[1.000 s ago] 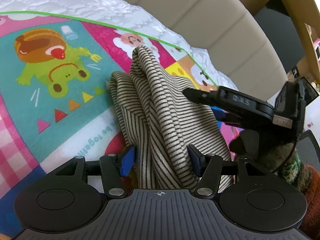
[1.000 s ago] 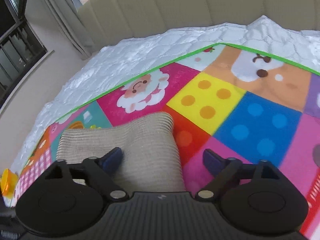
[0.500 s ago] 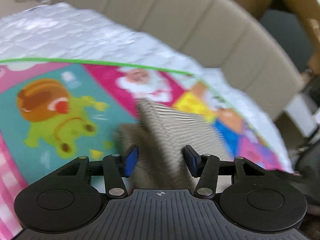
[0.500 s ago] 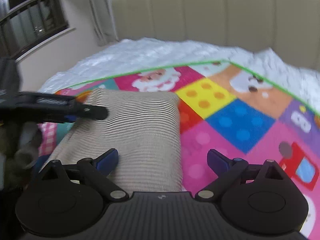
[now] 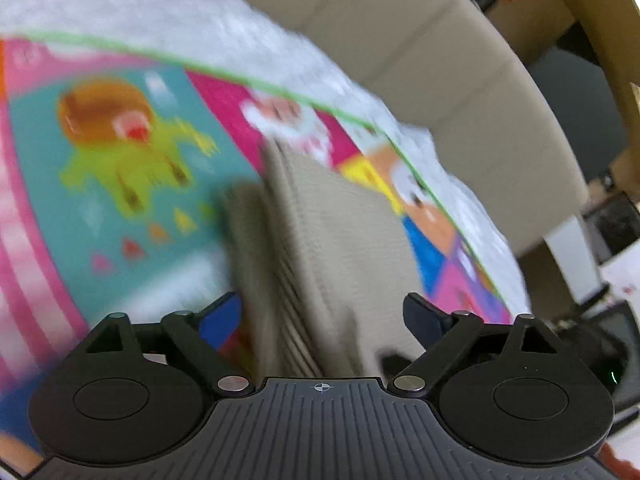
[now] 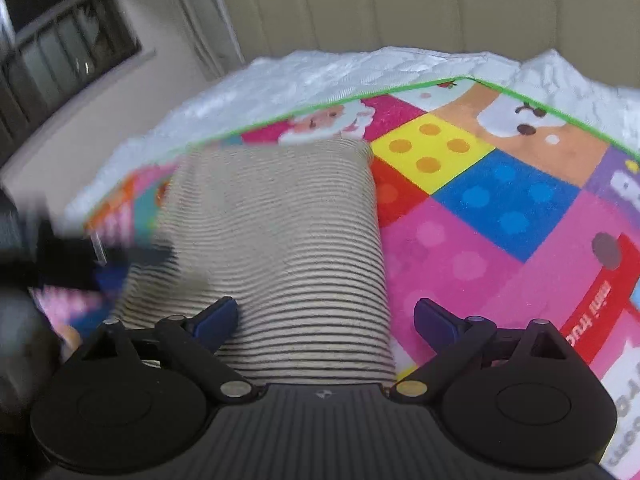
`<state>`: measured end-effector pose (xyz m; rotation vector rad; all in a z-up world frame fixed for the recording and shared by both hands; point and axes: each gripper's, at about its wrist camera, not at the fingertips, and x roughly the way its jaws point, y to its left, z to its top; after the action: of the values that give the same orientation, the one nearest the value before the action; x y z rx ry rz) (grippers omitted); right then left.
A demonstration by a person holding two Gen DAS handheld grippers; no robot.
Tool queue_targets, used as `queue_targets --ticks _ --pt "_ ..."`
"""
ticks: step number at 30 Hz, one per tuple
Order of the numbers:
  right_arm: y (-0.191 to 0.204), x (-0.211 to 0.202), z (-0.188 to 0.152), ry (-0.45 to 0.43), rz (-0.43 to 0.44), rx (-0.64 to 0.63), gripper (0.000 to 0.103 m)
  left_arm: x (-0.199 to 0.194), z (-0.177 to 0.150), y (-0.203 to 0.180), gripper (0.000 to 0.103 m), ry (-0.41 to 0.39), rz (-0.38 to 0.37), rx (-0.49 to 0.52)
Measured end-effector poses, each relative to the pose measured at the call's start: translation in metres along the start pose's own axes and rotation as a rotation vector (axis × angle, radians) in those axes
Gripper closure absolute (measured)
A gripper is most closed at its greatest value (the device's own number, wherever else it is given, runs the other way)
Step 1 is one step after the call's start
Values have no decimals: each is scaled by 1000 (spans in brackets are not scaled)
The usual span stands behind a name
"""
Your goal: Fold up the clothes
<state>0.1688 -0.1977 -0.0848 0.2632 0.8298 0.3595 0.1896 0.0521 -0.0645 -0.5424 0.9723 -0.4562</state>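
A beige garment with thin dark stripes lies folded into a rectangle on a colourful play mat. In the left wrist view the garment is blurred and runs up between the jaws. My left gripper is open, its blue-padded fingers on either side of the cloth. My right gripper is open over the garment's near edge, with nothing held. The left gripper shows as a dark blur at the garment's left side in the right wrist view.
The mat lies on a white quilted bedspread with a beige padded headboard behind. A window with dark railing is at the far left. A white side table and dark furniture stand to the right of the bed.
The left gripper has opened and let go of the garment, which now lies flat and folded. Both grippers have drawn back; the right one has moved apart from the left.
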Motion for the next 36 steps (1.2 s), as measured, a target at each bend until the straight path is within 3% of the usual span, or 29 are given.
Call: queue_targets --ticks 5,9,11,13,19,24,27,30,32,33,35,36 --pt "-22 -12 20 -55 38 108 9 20 -18 -6 25 82 68 47" --pt "-25 19 24 48 49 71 14 19 -19 -7 34 71 72 64" --pt "-20 33 26 82 78 52 30 19 -19 -3 36 62 60 57" --pt "-8 42 31 73 84 10 29 19 -19 1 38 54 46 50" --pt "19 95 70 14 121 -43 33 17 12 28 42 -70 63 13" --pt "38 139 97 -36 101 -94 32 18 48 47 42 -196 173 94" --pt "44 145 106 -55 60 -130 28 26 62 54 41 -230 190 84" --pt "64 132 118 -128 -6 -262 25 31 70 60 39 -249 188 79" --pt "81 121 131 -178 5 -335 25 30 70 63 39 -242 171 77" --pt "90 119 140 -176 28 -360 28 30 70 65 39 -239 163 74" --pt "109 127 159 -117 75 -399 50 34 73 68 38 -232 148 62" --pt "118 136 166 -74 87 -423 54 34 74 69 38 -228 142 57"
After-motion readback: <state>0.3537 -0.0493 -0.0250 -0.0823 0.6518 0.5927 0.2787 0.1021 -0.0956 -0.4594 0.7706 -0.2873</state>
